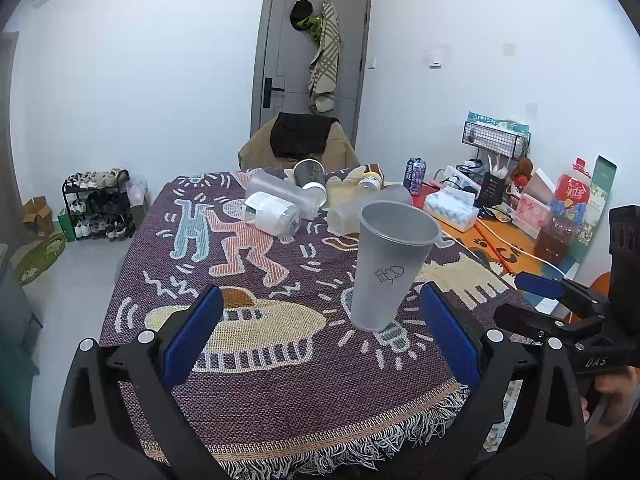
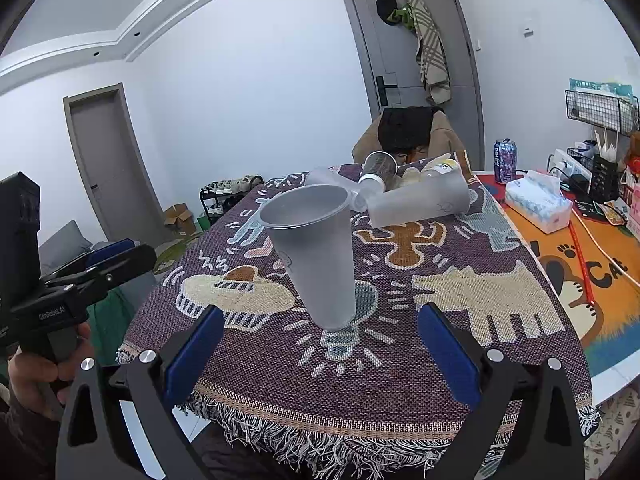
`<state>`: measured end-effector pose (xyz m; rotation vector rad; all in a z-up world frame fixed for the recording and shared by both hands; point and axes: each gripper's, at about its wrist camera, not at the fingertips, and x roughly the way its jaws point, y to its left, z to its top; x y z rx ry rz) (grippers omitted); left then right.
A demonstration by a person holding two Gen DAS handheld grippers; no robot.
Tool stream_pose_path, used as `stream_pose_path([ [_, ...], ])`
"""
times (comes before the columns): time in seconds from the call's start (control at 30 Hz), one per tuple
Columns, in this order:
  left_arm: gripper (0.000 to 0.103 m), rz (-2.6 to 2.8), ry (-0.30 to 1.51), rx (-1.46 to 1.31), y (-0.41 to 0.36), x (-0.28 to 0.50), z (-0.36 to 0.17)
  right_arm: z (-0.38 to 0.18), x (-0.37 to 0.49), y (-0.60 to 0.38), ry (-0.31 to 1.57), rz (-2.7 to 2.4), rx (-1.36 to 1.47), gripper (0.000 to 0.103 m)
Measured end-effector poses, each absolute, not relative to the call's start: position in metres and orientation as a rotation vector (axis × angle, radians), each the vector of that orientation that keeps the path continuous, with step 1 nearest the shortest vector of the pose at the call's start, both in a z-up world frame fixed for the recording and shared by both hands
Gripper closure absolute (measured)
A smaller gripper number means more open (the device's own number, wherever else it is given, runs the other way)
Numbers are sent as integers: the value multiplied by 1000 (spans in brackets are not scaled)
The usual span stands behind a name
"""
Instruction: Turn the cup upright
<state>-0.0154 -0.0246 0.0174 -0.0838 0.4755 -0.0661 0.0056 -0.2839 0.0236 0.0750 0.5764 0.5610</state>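
Observation:
A grey frosted plastic cup (image 1: 390, 266) with a small line drawing stands upright, mouth up, on the patterned woven cloth (image 1: 248, 364); it also shows in the right wrist view (image 2: 316, 256). My left gripper (image 1: 320, 340) is open and empty, its blue pads wide apart, just short of the cup. My right gripper (image 2: 320, 352) is open and empty too, a little in front of the cup. Each gripper shows at the edge of the other's view, the right one (image 1: 560, 300) and the left one (image 2: 92, 264).
A pile of lying frosted cups and bottles (image 1: 288, 200) sits at the table's far end. A drink can (image 1: 416, 174), tissue box (image 1: 450, 210), wire rack and packages crowd the orange mat on the right. A chair with a coat (image 1: 300, 140) stands behind the table.

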Motion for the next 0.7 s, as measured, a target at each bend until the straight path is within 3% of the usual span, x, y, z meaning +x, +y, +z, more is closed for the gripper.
stream_pose_path([
  [0.7,6,-59,471,-104,-21,-13,19,17,11,-281,593,557,76,8],
])
